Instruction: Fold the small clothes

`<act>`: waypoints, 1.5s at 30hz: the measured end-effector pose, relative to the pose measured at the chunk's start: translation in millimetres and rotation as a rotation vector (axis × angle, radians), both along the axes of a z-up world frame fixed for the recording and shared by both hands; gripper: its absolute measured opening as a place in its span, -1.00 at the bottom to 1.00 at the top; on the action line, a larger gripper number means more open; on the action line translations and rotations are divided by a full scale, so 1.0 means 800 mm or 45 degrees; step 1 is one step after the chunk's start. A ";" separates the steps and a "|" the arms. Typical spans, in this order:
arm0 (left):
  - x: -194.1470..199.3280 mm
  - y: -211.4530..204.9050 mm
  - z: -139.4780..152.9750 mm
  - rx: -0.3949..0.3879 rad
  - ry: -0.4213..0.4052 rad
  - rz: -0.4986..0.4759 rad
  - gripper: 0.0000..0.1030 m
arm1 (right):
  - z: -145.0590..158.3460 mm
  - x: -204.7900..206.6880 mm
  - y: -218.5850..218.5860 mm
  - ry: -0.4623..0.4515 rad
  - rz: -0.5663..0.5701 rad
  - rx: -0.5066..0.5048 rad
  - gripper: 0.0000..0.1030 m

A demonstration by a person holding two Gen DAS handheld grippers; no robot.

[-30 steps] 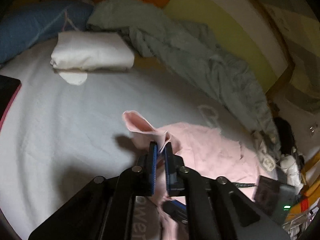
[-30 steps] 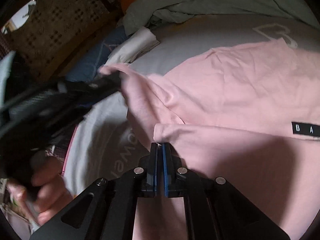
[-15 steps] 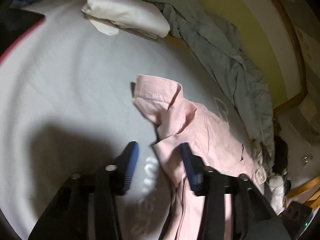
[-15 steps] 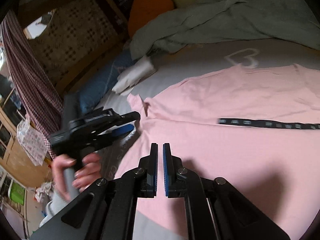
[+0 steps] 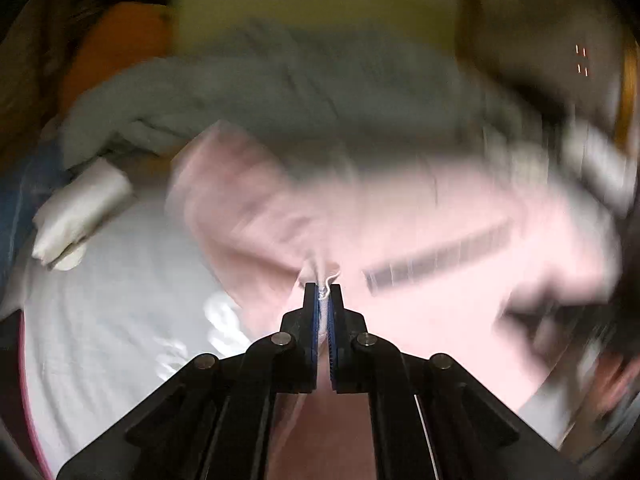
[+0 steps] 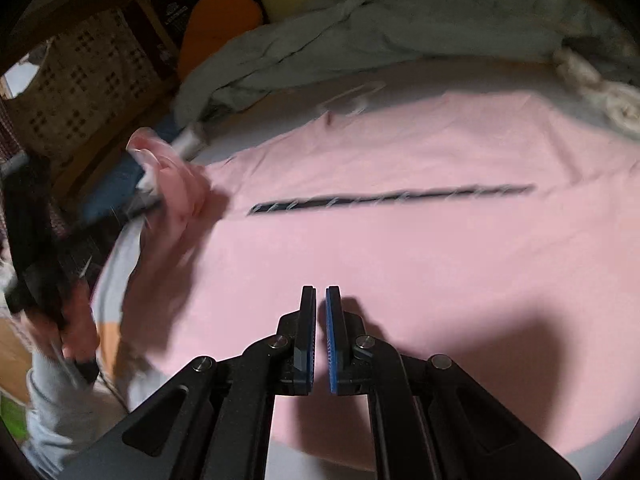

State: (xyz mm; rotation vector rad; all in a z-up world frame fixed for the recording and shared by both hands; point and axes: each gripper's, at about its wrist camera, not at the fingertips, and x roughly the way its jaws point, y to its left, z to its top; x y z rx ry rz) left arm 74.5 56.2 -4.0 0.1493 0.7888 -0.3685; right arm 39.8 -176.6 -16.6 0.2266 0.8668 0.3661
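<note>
On the bed, over a pale grey sheet (image 5: 100,320), a pink T-shirt (image 6: 400,248) lies spread out almost flat, with a thin black stripe (image 6: 392,198) running across its middle. The left gripper (image 5: 323,300) has its jaws pressed together on a fold of the pink cloth, and a little white thread shows just at the tips. In the right wrist view this corner of the shirt is lifted and bunched at the left side, where a hand (image 6: 76,320) in a light grey sleeve holds the black tool. The picture from the left wrist is strongly blurred, so fine details there are not clear. The right gripper (image 6: 321,300) hangs above the lower part of the shirt; its jaws stand together with only a narrow slit, and nothing is between them. Behind the shirt lies a crumpled grey-green blanket (image 6: 400,28). A folded white cloth (image 5: 80,212) rests on the sheet to the left, well apart from the shirt, and an orange cushion (image 6: 220,20) sits further back.
</note>
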 end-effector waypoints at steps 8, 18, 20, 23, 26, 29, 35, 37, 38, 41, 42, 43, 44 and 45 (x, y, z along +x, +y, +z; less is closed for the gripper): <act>-0.040 0.023 -0.028 -0.171 0.111 0.124 -0.82 | 0.089 0.041 0.041 -0.289 0.171 -0.161 -0.31; 0.027 0.107 0.026 -0.531 0.132 0.298 -0.24 | 0.032 0.128 0.108 -0.060 0.152 -0.109 -0.08; 0.066 0.098 0.021 -0.522 0.234 0.221 -0.21 | 0.013 0.137 0.106 -0.001 0.145 -0.092 -0.08; 0.129 0.083 0.004 -0.447 0.327 0.263 -0.20 | -0.006 0.140 0.102 0.045 0.139 -0.064 -0.08; 0.174 0.084 -0.025 -0.491 0.420 0.237 -0.62 | -0.010 0.142 0.106 0.026 0.205 -0.012 -0.59; 0.179 0.078 -0.038 -0.472 0.431 0.189 -0.93 | -0.008 0.147 0.120 -0.014 0.230 -0.058 -0.97; 0.170 0.081 -0.015 -0.335 0.240 0.257 -0.95 | 0.007 0.162 0.157 -0.134 0.241 -0.205 -0.97; 0.179 0.088 -0.024 -0.315 0.227 0.295 -0.96 | -0.003 0.179 0.170 -0.100 0.225 -0.262 -0.97; 0.181 0.093 -0.030 -0.314 0.225 0.323 -0.96 | -0.008 0.185 0.175 -0.077 0.176 -0.324 -0.96; 0.179 0.107 -0.036 -0.356 0.220 0.342 -0.96 | 0.017 0.152 0.176 -0.219 0.076 -0.383 -0.78; 0.173 0.112 -0.031 -0.323 0.186 0.370 -0.96 | 0.027 0.136 0.173 -0.275 0.061 -0.373 -0.52; 0.168 0.113 -0.025 -0.287 0.159 0.396 -0.96 | 0.038 0.117 0.168 -0.334 0.060 -0.355 -0.35; 0.161 0.115 -0.018 -0.257 0.139 0.424 -0.96 | 0.046 0.105 0.165 -0.354 0.077 -0.342 -0.35; 0.148 0.118 -0.007 -0.268 0.136 0.414 -0.94 | 0.051 0.095 0.162 -0.352 0.108 -0.327 -0.35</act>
